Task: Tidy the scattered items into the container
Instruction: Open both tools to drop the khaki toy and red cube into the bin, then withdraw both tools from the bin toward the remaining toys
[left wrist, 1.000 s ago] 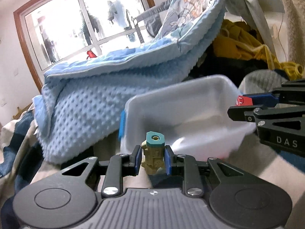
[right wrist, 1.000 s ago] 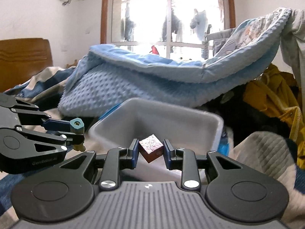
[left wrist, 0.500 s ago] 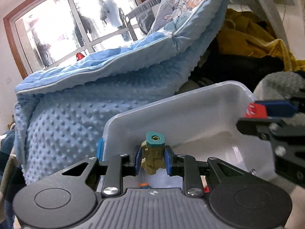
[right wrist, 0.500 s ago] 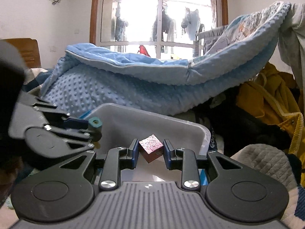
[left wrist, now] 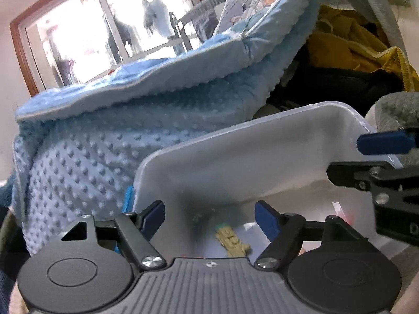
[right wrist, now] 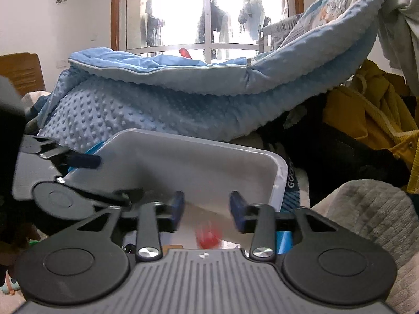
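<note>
Over the white bin [left wrist: 262,157] we hold both tongs, and both have just been opening. Our left tongs [left wrist: 210,216] stand spread wide with nothing between the blue pads [left wrist: 265,218]; the tan figure [left wrist: 231,240] with its teal end lies on the bin floor below them, tilted and clear of both pads. Our right tongs [right wrist: 207,206] are spread less wide, also with nothing pinched; a red cube [right wrist: 208,236] shows as a blur below the gap, inside the bin [right wrist: 199,164], and we cannot tell whether it has landed on the floor of the bin.

From the left wrist view the right tongs [left wrist: 377,157] reach in from the right edge, above the bin's right rim, one blue pad uppermost. From the right wrist view the left tongs [right wrist: 86,172] come in from the left, over the bin's left rim. A blue latch [left wrist: 128,200] sits on the bin's left end.

Behind the bin a light blue dotted blanket [left wrist: 117,136] is heaped up and draped rightward. To its right lie a yellow garment [right wrist: 366,115] and dark clothes [right wrist: 327,151], with a grey quilted cloth [right wrist: 366,209] just beside the bin's right side. A wood-framed window [right wrist: 204,13] fills the back wall, bright, with laundry hanging outside.
</note>
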Available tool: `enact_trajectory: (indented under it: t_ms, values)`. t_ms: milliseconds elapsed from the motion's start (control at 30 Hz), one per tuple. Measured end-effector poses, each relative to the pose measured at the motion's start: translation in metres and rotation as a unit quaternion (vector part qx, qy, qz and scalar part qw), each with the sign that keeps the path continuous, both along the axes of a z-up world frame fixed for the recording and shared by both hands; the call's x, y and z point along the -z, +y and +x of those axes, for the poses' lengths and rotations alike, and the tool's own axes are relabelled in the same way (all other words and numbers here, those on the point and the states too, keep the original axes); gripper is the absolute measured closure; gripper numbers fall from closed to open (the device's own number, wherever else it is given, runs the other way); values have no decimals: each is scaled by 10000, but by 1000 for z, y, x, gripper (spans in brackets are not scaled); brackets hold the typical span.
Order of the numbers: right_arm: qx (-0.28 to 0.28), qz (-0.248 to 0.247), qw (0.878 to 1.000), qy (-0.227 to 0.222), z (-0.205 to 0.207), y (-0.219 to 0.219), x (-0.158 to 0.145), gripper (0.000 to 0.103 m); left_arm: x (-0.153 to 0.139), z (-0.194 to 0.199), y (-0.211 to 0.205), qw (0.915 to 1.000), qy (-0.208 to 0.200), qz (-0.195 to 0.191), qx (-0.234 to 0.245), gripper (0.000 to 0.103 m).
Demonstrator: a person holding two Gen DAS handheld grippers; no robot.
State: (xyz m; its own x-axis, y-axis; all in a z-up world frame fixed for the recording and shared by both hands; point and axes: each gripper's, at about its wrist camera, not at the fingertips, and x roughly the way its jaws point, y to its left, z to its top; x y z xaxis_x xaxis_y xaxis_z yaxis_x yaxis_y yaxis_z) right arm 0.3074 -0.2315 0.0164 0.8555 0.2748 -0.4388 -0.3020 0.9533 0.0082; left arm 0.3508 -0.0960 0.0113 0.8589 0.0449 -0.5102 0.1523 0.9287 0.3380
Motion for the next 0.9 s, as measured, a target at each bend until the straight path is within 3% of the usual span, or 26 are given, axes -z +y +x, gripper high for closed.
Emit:
enact_trajectory:
  t_ms: [267, 500, 700, 900]
  values:
    - [-58, -16, 10000, -57, -16, 4, -6, 55, -13, -23, 15, 9998, -70, -153, -69, 24]
    - [-255, -2, 9996, -82, -47, 20, -9, 52, -16, -73, 40, 9995, 48, -180, -235, 24]
    - [-607, 87, 9978, 263, -90, 50, 18, 45, 5, -136, 68, 9982, 311, -242, -452, 24]
    - [-994, 23, 9925, 718, -125, 85, 49, 41, 38, -190, 114, 9905, 786, -672, -911, 24]
